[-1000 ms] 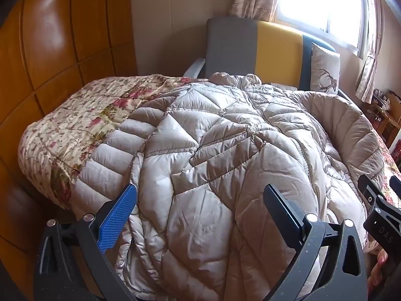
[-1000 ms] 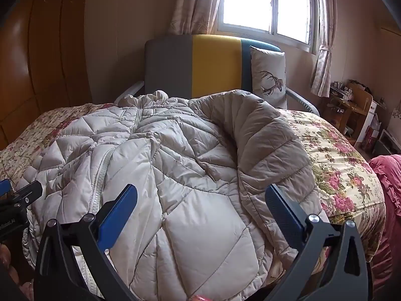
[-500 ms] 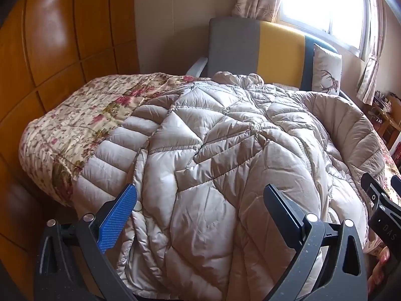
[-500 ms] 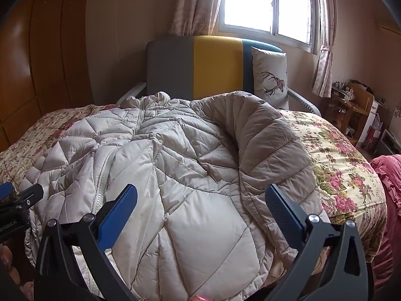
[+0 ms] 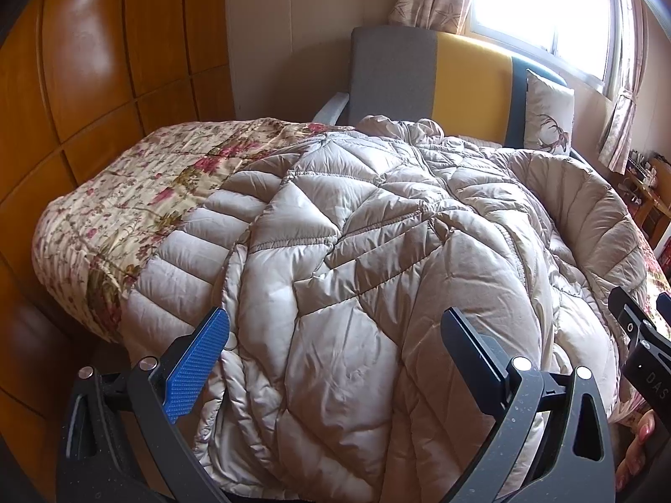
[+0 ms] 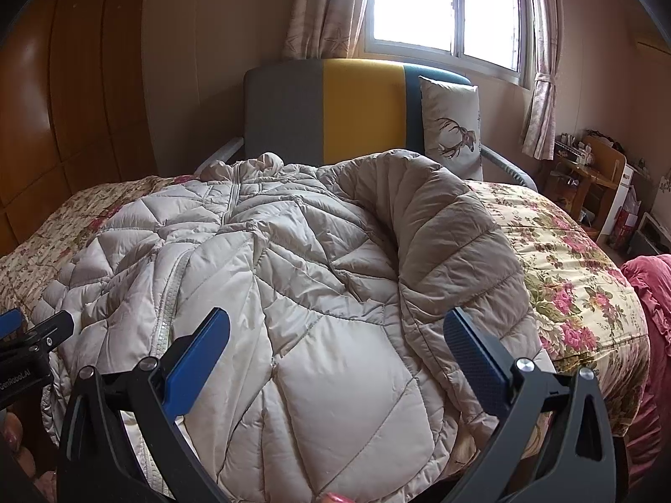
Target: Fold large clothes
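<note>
Lying beyond both wide-open, empty fingers (image 5: 197, 360) (image 6: 474, 356), puffer coat (image 6: 293, 276) covers bed (image 6: 578, 276).

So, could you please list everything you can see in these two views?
Puffer jacket: one, beige, spread over the bed, its right sleeve folded inward.
Bedspread: one, cream with pink flowers, under the jacket.
Armchair: one, grey, yellow and teal, behind the bed.
Cushion: one, white with deer print, on the armchair.
Window: one, bright, curtains either side.
Wooden panels: orange-brown, left wall.
Pink fabric: ruffled, right edge.
Left hand-held gripper: open, above the jacket hem.
Right hand-held gripper: open, above the hem.
</note>
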`<state>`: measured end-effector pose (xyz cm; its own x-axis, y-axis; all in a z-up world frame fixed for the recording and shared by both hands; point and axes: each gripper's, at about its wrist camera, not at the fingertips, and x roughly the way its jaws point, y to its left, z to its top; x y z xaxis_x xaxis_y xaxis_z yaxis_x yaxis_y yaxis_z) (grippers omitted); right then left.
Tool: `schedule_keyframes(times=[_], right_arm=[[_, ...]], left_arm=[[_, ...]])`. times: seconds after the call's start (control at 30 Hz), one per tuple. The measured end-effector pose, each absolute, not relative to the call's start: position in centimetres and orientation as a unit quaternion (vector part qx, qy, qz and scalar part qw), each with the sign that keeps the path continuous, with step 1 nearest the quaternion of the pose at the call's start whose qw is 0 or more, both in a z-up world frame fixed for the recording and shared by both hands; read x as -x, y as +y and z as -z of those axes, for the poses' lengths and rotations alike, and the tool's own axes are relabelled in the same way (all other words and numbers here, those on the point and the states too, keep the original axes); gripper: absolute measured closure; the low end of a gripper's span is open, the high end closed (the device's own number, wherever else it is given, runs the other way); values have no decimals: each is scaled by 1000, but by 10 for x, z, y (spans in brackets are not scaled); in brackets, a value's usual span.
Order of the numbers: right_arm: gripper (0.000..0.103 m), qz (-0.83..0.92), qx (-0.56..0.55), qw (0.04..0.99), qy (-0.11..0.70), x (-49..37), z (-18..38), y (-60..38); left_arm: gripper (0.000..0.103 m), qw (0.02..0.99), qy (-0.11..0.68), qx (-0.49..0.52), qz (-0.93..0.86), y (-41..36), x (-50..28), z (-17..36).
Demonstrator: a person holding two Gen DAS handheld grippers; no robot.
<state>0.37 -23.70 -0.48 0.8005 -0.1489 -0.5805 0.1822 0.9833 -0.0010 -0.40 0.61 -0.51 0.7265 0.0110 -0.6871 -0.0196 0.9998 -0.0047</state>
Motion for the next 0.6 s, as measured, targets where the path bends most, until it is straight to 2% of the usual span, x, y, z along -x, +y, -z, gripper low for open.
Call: schedule_keyframes(times=[0.6], right_arm=[[2,84,-26,949,303,-4,9,-237]], left_arm=[[3,930,368,7,-8,5,5,6]])
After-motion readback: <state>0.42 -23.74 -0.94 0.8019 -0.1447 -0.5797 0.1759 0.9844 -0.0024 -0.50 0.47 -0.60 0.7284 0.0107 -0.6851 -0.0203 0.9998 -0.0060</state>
